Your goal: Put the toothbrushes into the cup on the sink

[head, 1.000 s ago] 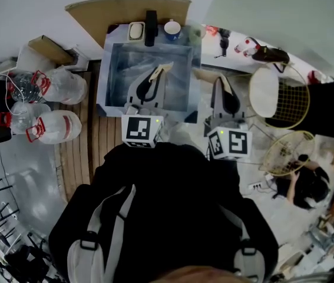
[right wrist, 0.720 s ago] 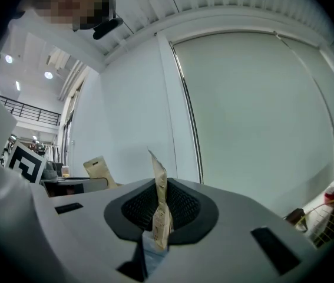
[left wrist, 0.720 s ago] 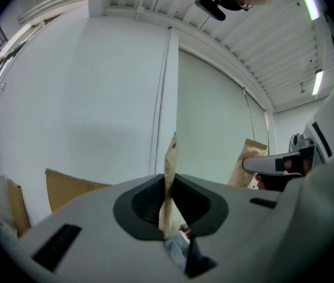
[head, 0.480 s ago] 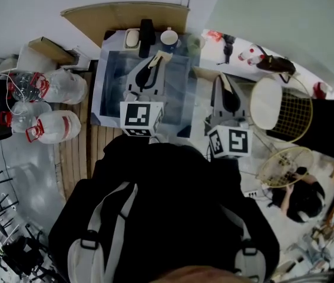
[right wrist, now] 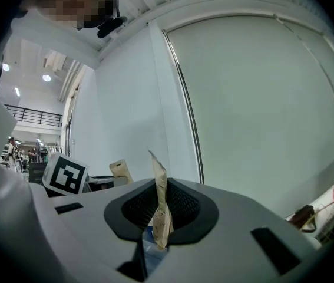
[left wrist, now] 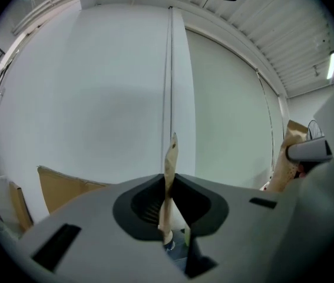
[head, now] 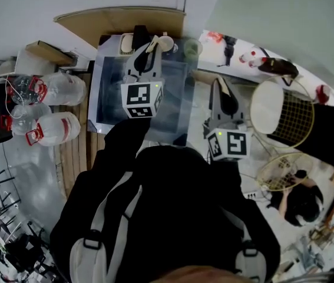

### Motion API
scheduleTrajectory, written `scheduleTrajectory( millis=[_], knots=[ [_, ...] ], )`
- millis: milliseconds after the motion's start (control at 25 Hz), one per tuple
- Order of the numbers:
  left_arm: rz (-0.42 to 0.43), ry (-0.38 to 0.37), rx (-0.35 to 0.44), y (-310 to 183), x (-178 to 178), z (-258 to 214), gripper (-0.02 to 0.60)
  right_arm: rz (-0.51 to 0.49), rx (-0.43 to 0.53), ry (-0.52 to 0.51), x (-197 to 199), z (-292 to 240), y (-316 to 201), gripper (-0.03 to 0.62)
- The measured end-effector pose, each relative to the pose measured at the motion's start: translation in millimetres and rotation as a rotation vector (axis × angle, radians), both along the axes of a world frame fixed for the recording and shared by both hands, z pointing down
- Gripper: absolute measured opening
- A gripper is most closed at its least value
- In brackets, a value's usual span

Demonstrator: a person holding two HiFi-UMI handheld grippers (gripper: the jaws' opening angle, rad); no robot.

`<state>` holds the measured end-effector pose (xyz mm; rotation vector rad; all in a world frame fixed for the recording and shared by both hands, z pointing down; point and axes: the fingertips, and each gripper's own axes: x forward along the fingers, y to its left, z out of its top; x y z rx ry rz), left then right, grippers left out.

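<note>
**Left gripper [head: 147,53] up at the cup [head: 167,42], both sides loaded**

Over the sink [head: 100,93] we go. The left gripper reaches across the basin to its back rim, fingers clenched on a paper-wrapped toothbrush [left wrist: 169,170] that stands thin and tan between them. From the head view the wrapper's tip sits just beside the cup, which stands on the sink's back rim next to the black tap [head: 138,33]. Whether it touches the cup, I can't tell.

Off the sink's right side hangs the right gripper [head: 217,87], just outside the basin's right edge. Its fingers are pinched on a second wrapped toothbrush [right wrist: 160,208], with speckled paper poking up out of the grip.

A clear glass [head: 191,48] stands at the sink's back right corner. Big water bottles [head: 60,87] sit on the floor to the sink's left.
</note>
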<state>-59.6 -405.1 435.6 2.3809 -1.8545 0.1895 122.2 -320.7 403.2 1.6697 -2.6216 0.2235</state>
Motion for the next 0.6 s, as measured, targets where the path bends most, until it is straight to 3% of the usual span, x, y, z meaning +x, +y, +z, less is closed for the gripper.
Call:
scheduleTrajectory(
  millis=[600],
  knots=[
    [-0.049, 0.011, -0.138, -61.0, -0.8, 85.3, 0.037, -0.018, -0.03, -0.001, 2.7, 14.2, -21.6, 0.032]
  ],
)
